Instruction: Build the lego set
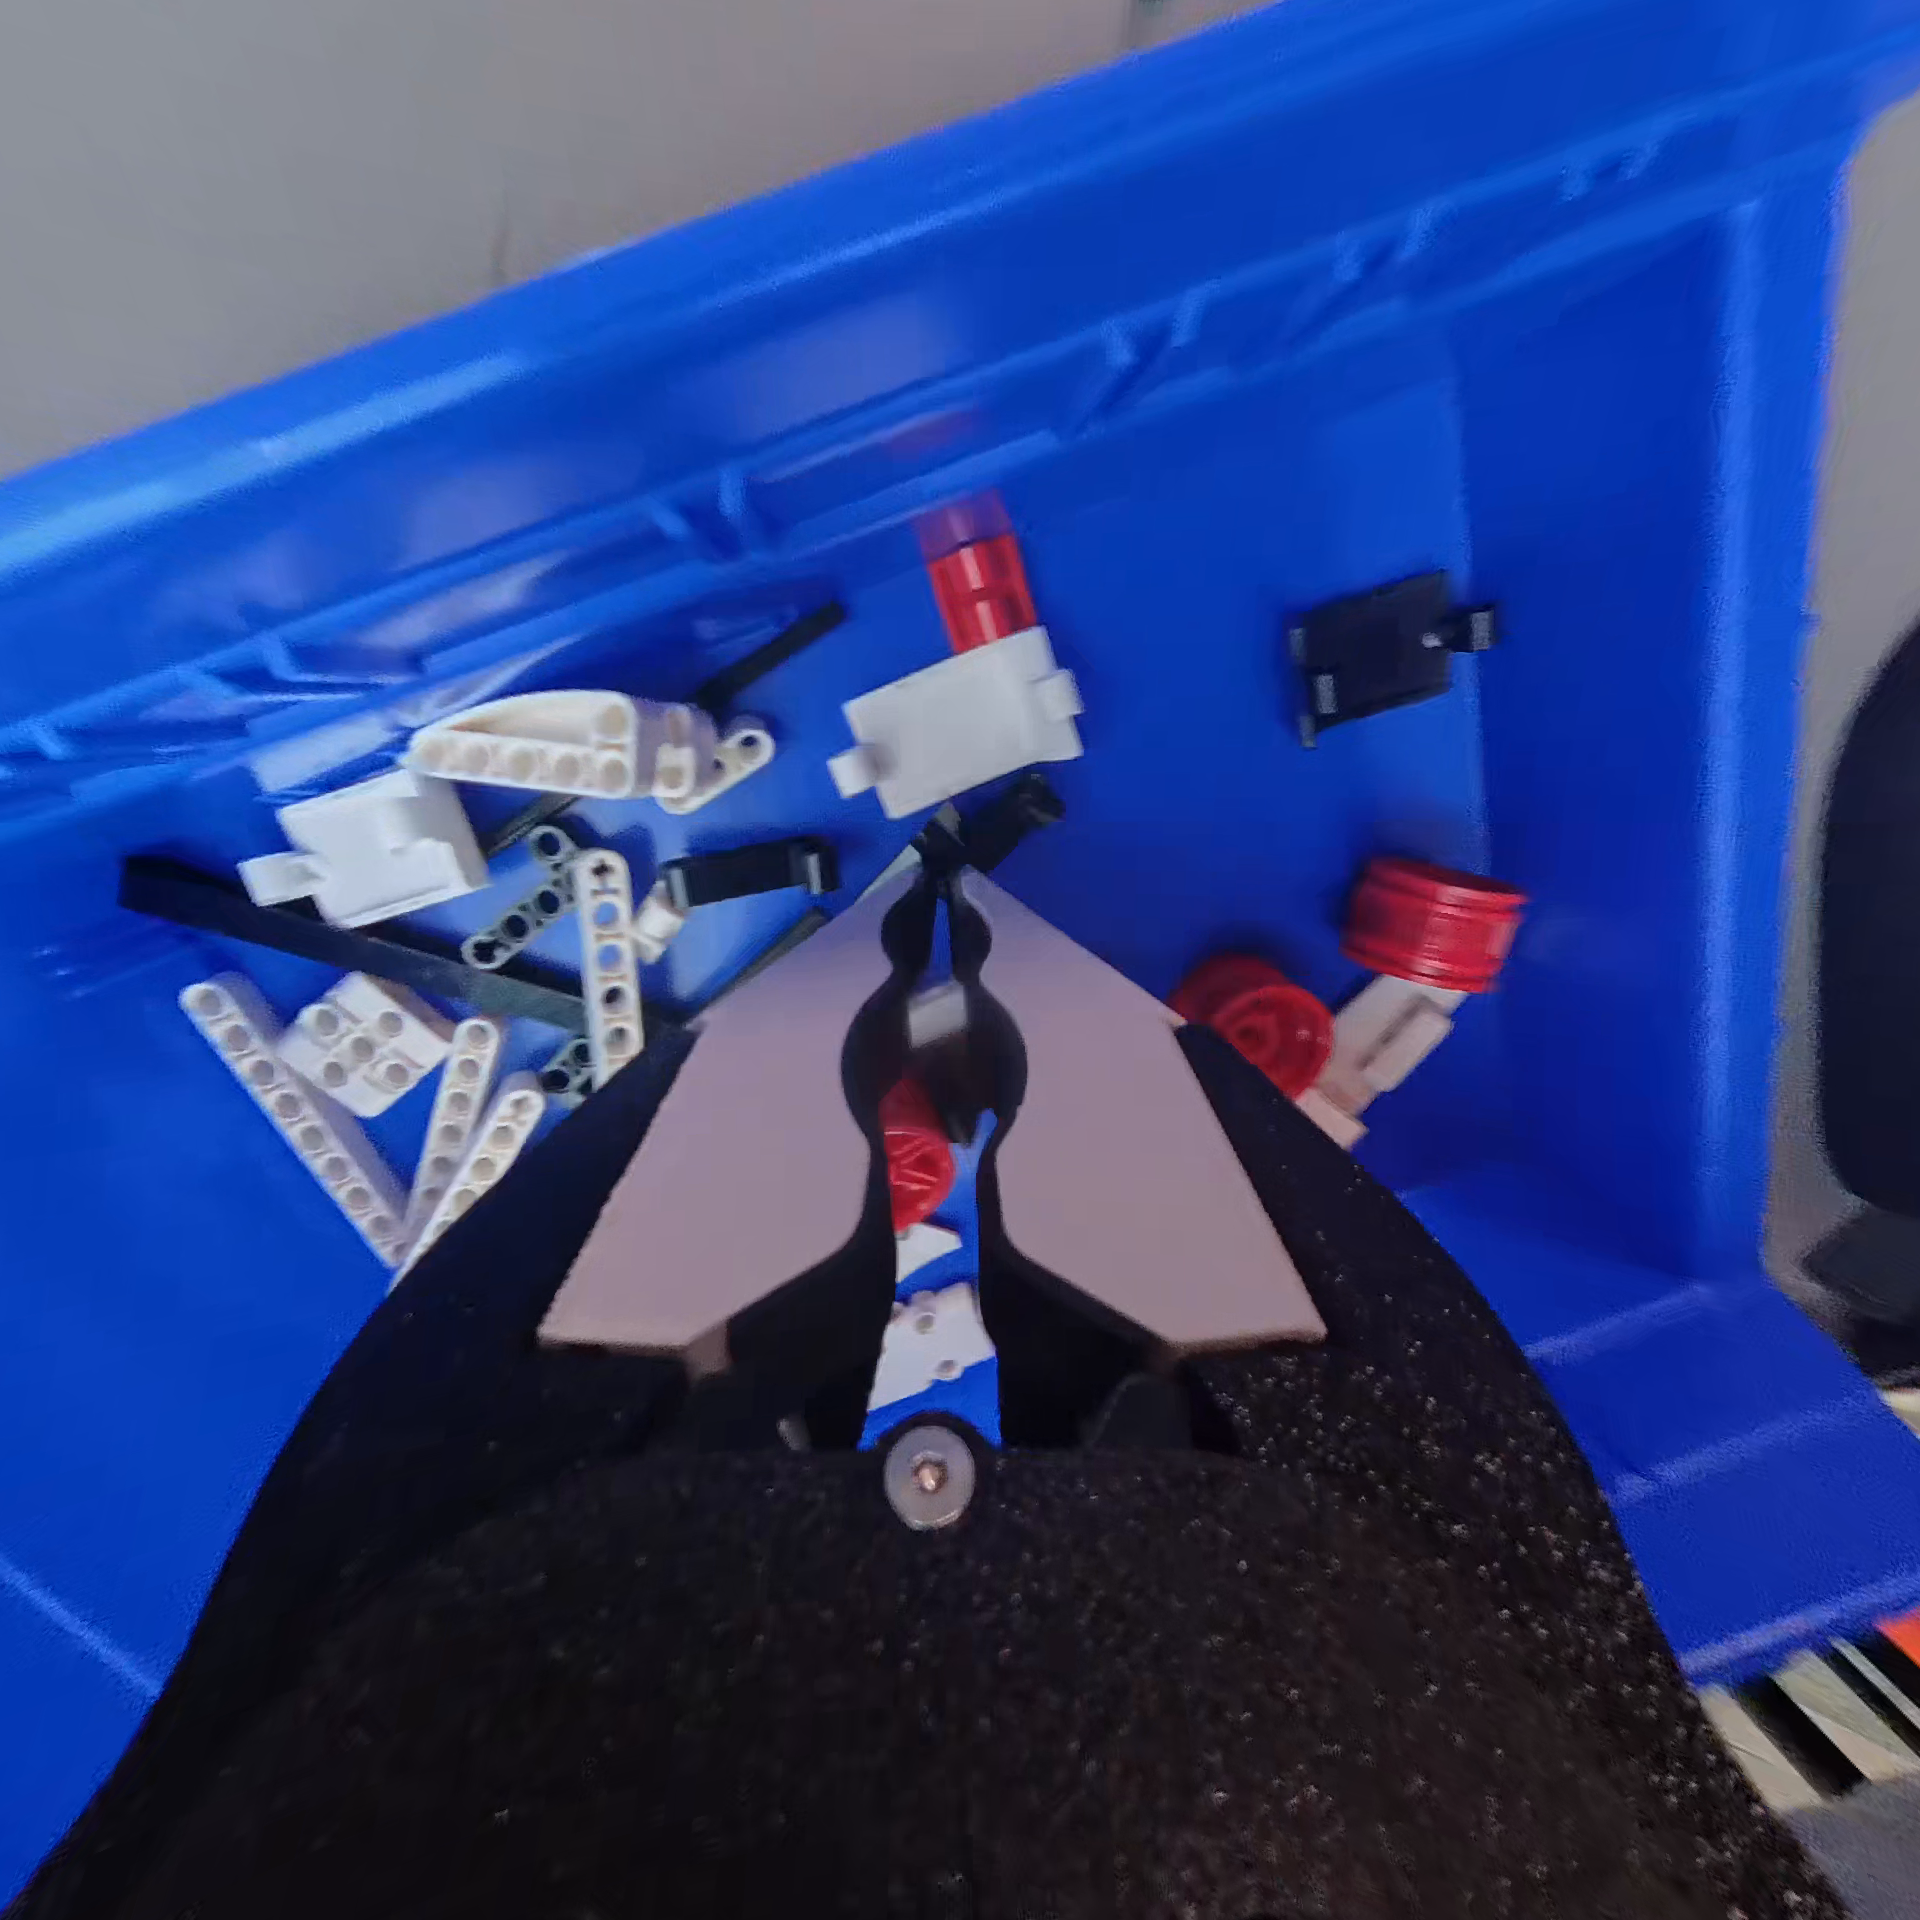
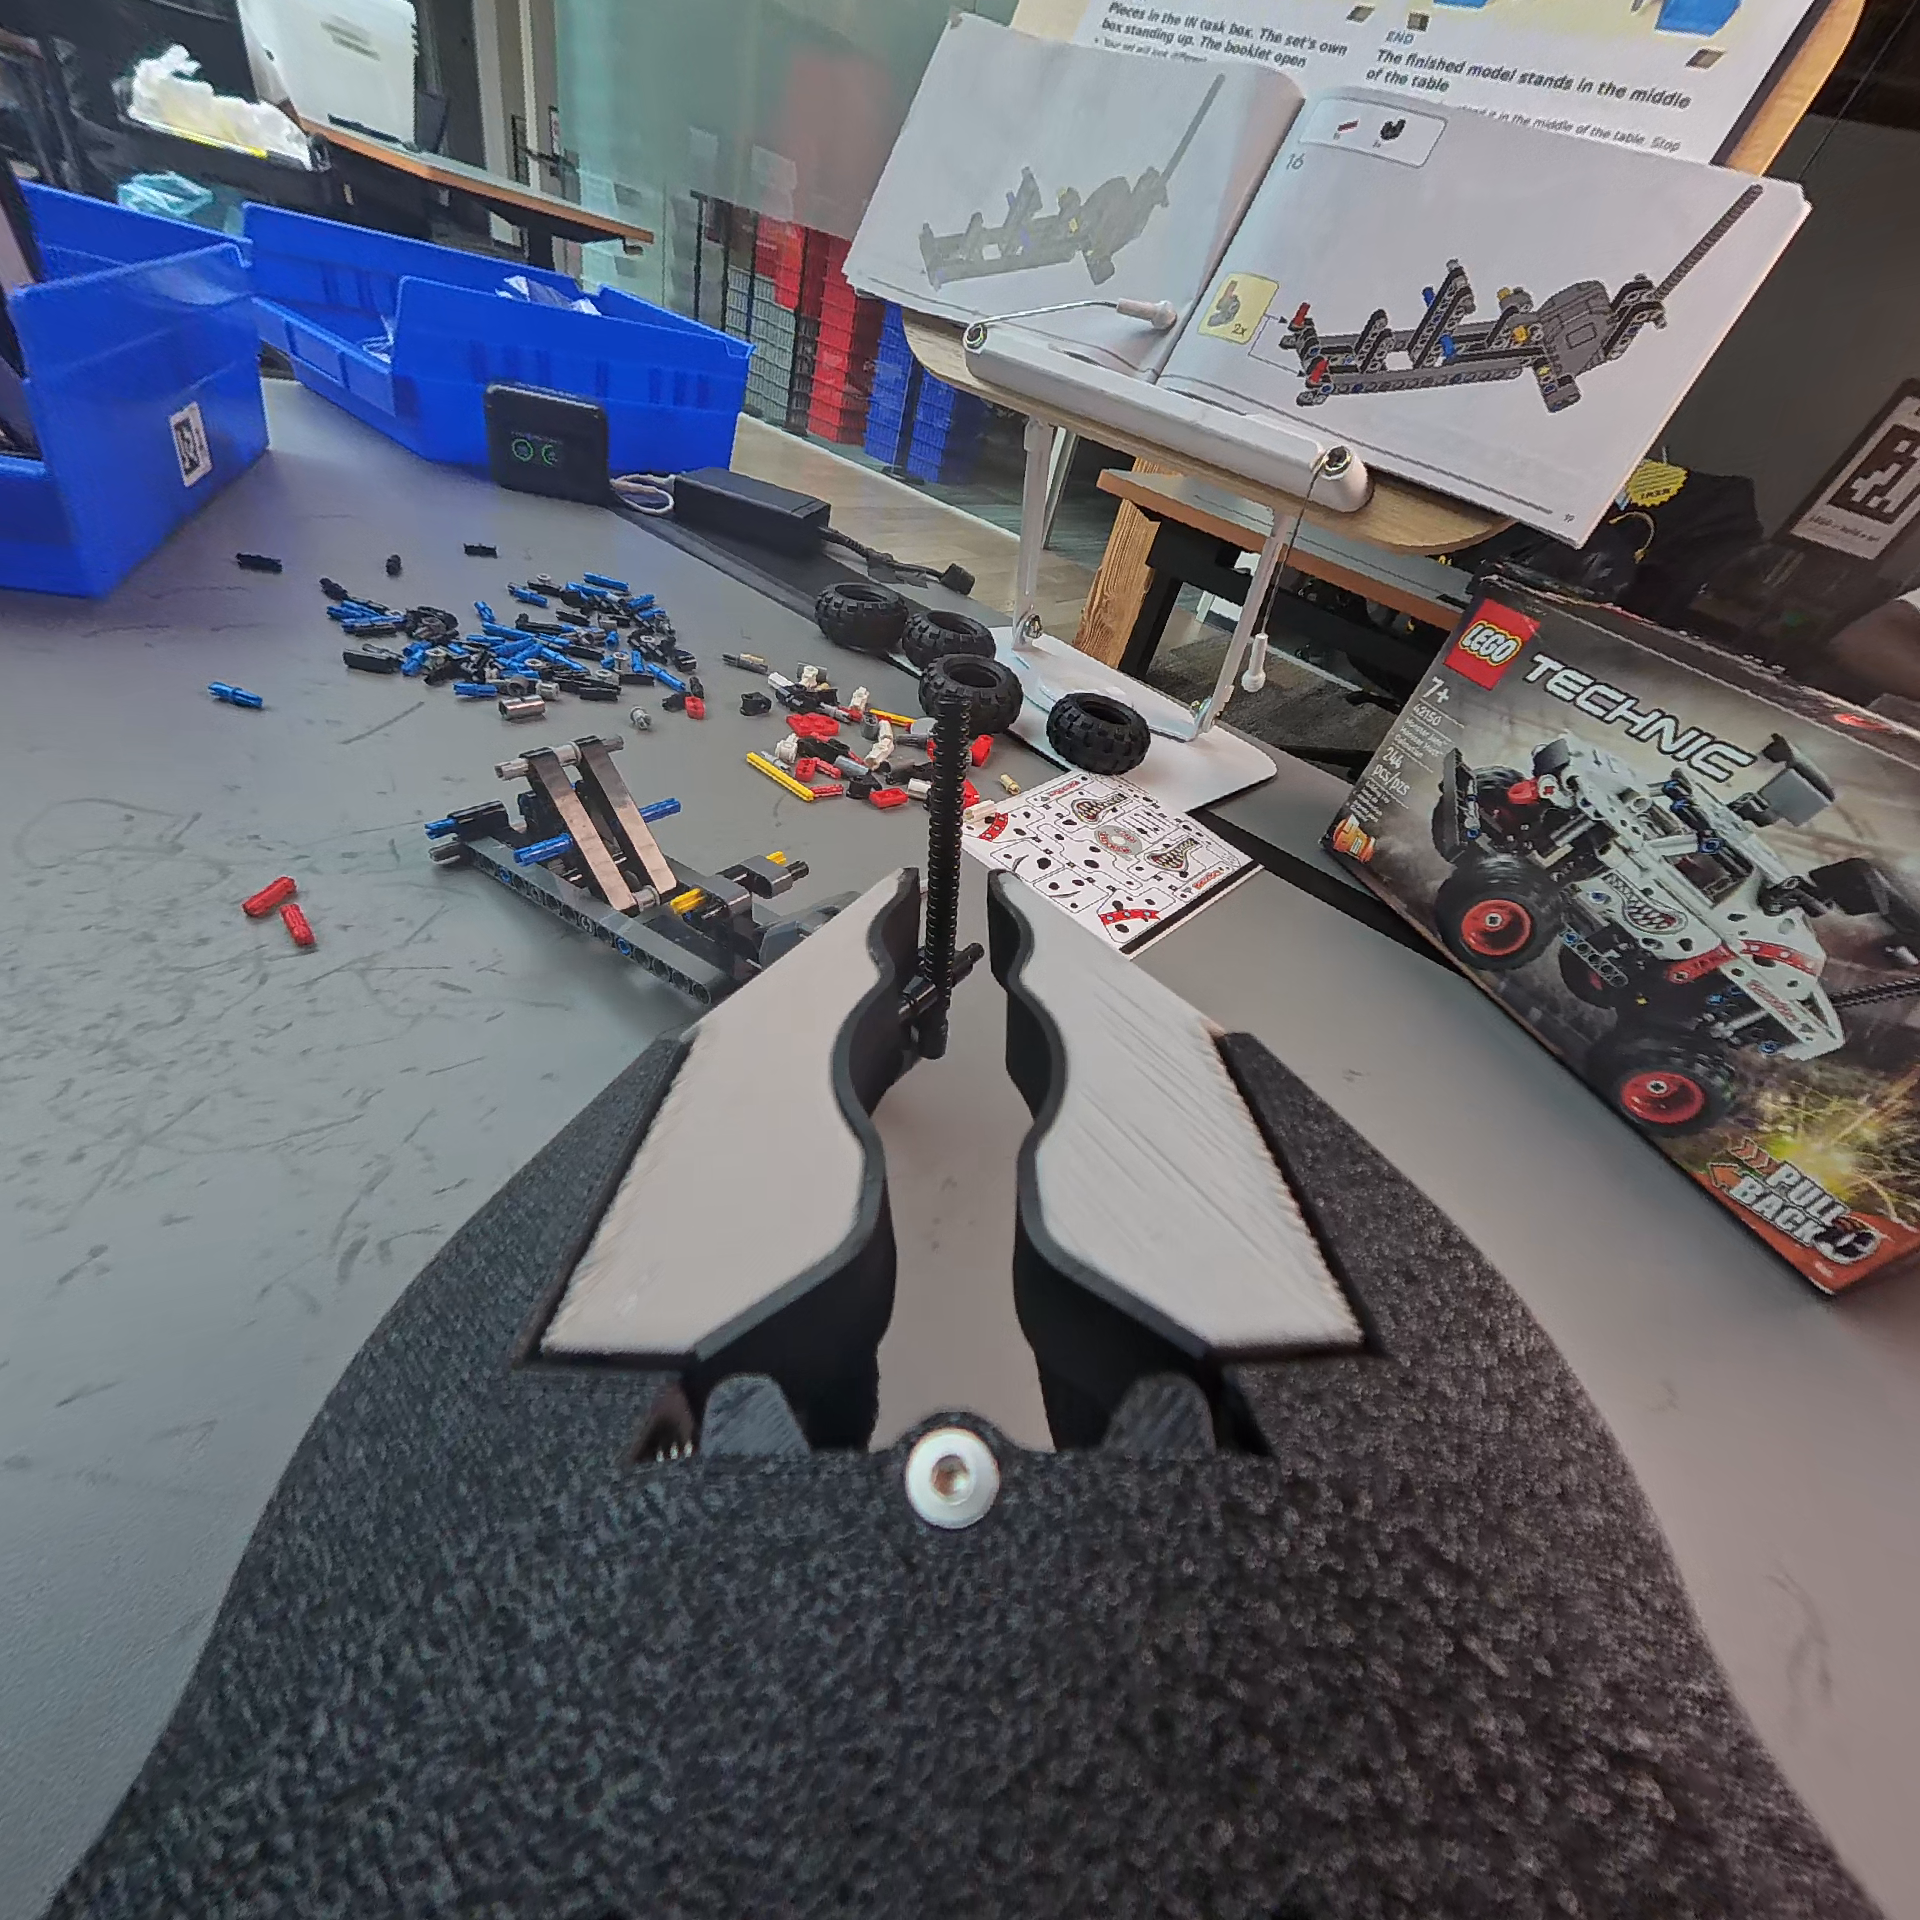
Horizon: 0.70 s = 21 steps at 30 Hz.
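The left gripper (image 1: 940,904), fingers pinched on a small black piece (image 1: 987,821) in the bin (image 1: 1143,312), and the right gripper (image 2: 951,914), fingers slightly apart around a light, bendy antenna (image 2: 948,831) at 12 o'clock, best gripped at its base.

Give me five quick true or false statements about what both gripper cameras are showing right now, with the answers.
1. The left gripper reaches into a blue bin of loose pieces. True.
2. The left gripper's fingers are spread wide apart. False: they are closed on a small black piece.
3. Four black tires sit on the table near the booklet stand. True.
4. The partly built chassis is held in the right gripper. False: it lies on the table, and the right gripper's fingers stand apart.
5. The red wheel hubs are stacked on the set's box. False: they lie in the bin.
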Each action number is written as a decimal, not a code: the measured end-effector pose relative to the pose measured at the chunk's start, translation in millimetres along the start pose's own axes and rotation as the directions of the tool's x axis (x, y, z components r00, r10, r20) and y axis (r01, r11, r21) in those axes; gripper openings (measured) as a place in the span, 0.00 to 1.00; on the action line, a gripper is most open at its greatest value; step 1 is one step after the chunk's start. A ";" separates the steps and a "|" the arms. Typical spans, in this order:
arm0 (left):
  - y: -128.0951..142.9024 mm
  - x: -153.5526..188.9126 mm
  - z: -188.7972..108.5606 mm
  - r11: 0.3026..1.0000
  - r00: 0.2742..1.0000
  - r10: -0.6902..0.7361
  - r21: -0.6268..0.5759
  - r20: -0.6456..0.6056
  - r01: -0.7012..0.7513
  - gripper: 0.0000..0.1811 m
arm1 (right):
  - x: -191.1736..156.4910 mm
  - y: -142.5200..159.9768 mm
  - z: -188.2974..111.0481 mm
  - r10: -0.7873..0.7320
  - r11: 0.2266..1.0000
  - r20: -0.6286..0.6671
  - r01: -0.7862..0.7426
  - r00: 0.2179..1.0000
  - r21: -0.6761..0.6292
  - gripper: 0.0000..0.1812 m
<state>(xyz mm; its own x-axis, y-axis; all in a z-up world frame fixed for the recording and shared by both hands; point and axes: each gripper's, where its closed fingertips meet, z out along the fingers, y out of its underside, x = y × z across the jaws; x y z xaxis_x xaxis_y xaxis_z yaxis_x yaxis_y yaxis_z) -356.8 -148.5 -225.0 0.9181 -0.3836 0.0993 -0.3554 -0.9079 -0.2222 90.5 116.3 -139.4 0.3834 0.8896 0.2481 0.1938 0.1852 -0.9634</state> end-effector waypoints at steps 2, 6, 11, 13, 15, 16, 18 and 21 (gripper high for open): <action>-3.0 24.2 -11.8 0.999 0.991 -0.014 0.028 -0.135 0.018 0.07 | -0.5 0.0 0.0 -0.001 1.000 0.003 0.001 1.000 0.000 0.07; -14.1 9.4 -47.9 0.987 0.997 -0.057 0.150 -0.060 0.066 0.17 | -1.6 -0.2 0.0 -0.003 1.000 0.009 0.003 1.000 0.001 0.07; 16.2 -39.3 -70.6 0.981 0.971 -0.180 0.107 0.158 0.164 0.23 | -2.7 -0.3 0.0 -0.008 1.000 0.011 0.008 1.000 0.002 0.06; 36.2 -51.9 -66.2 0.983 0.954 -0.184 0.020 0.235 0.184 0.25 | -3.2 -0.2 0.2 -0.010 1.000 0.012 0.010 1.000 0.000 0.06; 52.3 -57.7 -58.9 0.979 0.946 -0.170 -0.059 0.276 0.193 0.26 | -3.7 0.1 0.6 -0.013 1.000 0.013 0.013 1.000 -0.003 0.06; 59.4 -59.5 -55.2 0.976 0.944 -0.162 -0.095 0.288 0.197 0.26 | -3.9 0.2 0.7 -0.014 1.000 0.013 0.014 1.000 -0.003 0.06; 74.0 -58.7 -47.9 0.964 0.948 -0.145 -0.176 0.285 0.201 0.28 | -4.1 0.2 0.6 -0.016 1.000 0.012 0.016 1.000 -0.003 0.06; 95.0 -54.8 -41.0 0.935 0.956 -0.134 -0.287 0.261 0.210 0.31 | -4.1 0.1 0.5 -0.018 1.000 0.010 0.018 1.000 -0.002 0.06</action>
<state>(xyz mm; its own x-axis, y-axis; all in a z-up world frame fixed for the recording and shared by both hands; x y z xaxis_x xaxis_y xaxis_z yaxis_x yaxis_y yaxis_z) -448.1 -220.7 -211.8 0.9712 -0.2007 -0.1287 -0.1898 -0.9775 0.0920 88.5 112.9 -140.5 0.3712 0.8902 0.2642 0.2027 0.2000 -0.9586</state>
